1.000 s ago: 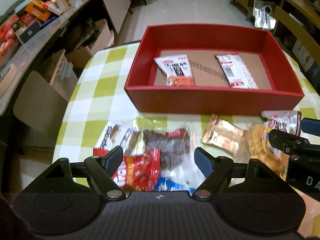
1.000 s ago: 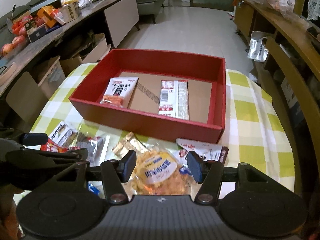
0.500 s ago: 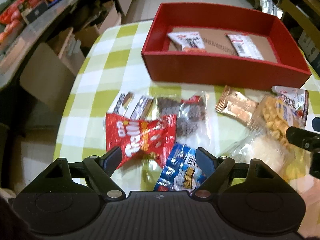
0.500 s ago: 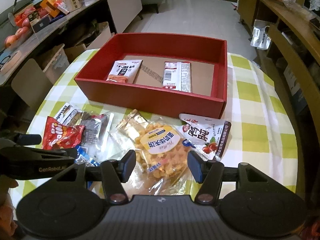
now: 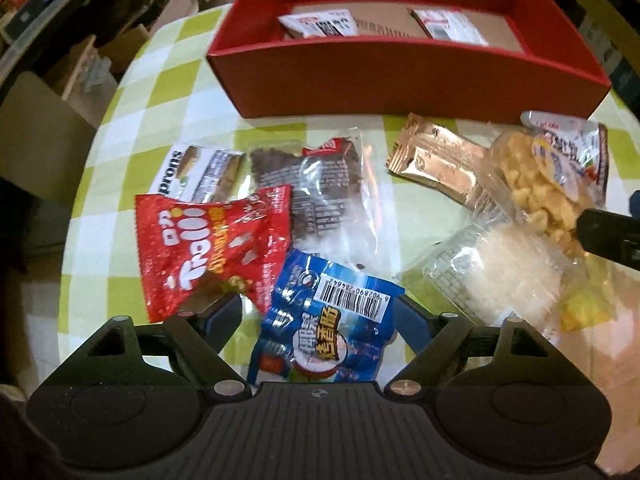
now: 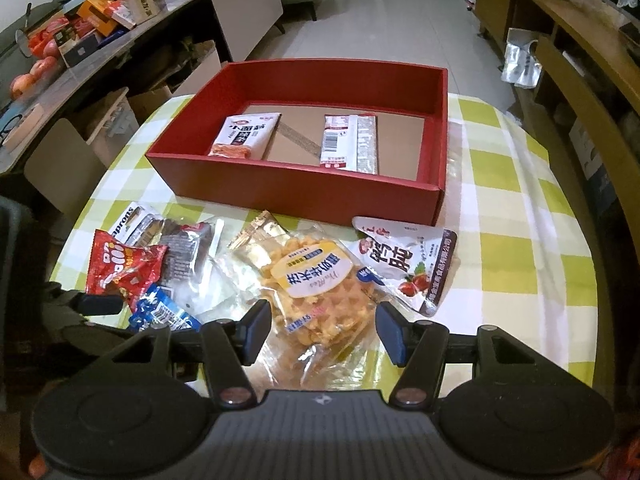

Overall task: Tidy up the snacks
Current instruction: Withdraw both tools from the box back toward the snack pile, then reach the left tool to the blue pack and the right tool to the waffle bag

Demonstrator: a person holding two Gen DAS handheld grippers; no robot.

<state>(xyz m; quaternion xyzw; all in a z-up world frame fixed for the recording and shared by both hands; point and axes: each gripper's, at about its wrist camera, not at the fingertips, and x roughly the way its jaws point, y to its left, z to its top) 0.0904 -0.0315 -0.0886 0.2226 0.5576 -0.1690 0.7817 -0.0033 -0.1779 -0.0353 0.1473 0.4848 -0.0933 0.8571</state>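
Observation:
A red box (image 5: 400, 80) (image 6: 296, 188) at the far side of the table holds a white packet (image 6: 244, 136) and a red-and-white packet (image 6: 352, 142). Loose snacks lie in front of it. My left gripper (image 5: 318, 318) points steeply down with its jaws opening. A blue packet (image 5: 328, 320) lies between the fingers, which stand clear of it, and a red Trolli bag (image 5: 208, 248) lies just left. My right gripper (image 6: 323, 330) hangs open over a yellow puffed-snack bag (image 6: 316, 288), not touching it.
Also on the checked cloth (image 6: 520, 240) are a dark clear packet (image 5: 320, 184), a copper packet (image 5: 436, 160), a white pouch (image 6: 408, 264) and a clear rice-cake bag (image 5: 500, 276). The table edge drops off at left. A cluttered counter (image 6: 80, 40) and a wooden shelf (image 6: 580, 80) flank the table.
My left gripper has sunk toward the table and tipped further down, its jaws spreading; the blue packet now lies between its fingers. The right gripper has hardly moved.

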